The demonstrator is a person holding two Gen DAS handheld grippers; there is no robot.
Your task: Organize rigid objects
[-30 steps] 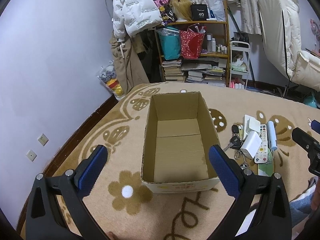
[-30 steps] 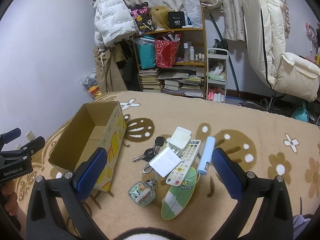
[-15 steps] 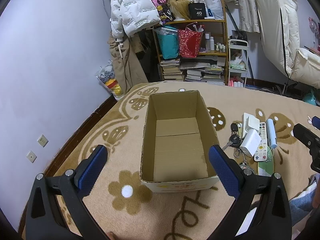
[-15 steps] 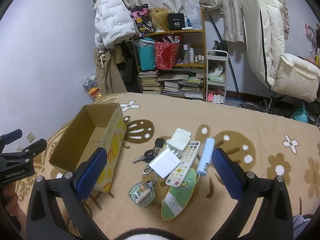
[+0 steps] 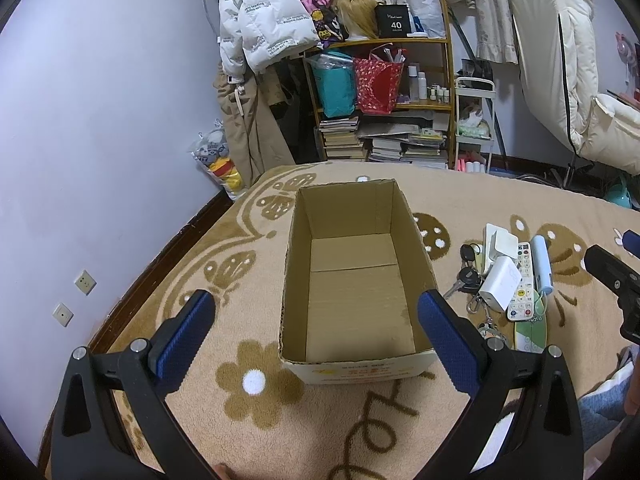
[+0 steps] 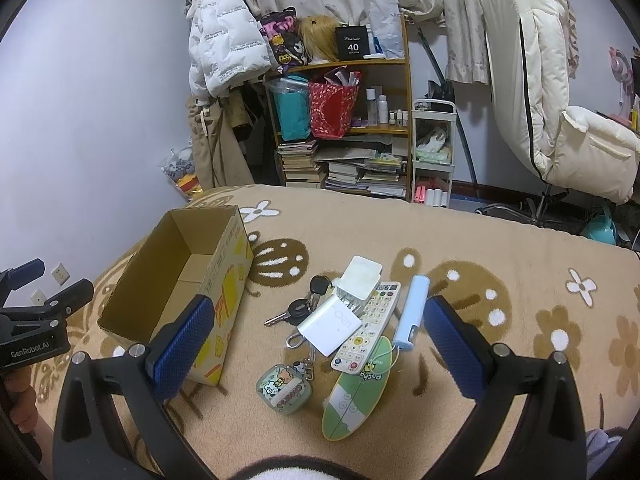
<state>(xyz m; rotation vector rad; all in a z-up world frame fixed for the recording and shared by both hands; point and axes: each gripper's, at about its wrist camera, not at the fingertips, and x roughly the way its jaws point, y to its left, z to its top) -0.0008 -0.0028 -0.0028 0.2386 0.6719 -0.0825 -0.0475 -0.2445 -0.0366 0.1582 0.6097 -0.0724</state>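
Observation:
An empty open cardboard box [image 5: 352, 280] sits on the tan flower-pattern blanket; it also shows in the right wrist view [image 6: 180, 280]. To its right lies a pile: keys [image 6: 298, 308], two white adapters [image 6: 332, 322], a white remote [image 6: 368, 324], a pale blue tube [image 6: 412, 310], a cartoon keychain case [image 6: 284, 388] and a green oval case [image 6: 356, 388]. My left gripper [image 5: 316, 336] is open and empty, held over the near end of the box. My right gripper [image 6: 316, 344] is open and empty, held above the near side of the pile.
A wooden shelf [image 6: 344, 128] with books and bags stands at the far side. A white jacket [image 6: 224, 40] hangs to its left, and a cream chair [image 6: 560, 100] stands at the right. The wall [image 5: 100, 140] runs along the left.
Both grippers have lifted and drawn back slightly, so the box and pile sit a bit lower and farther in view. Nothing was taken hold of.

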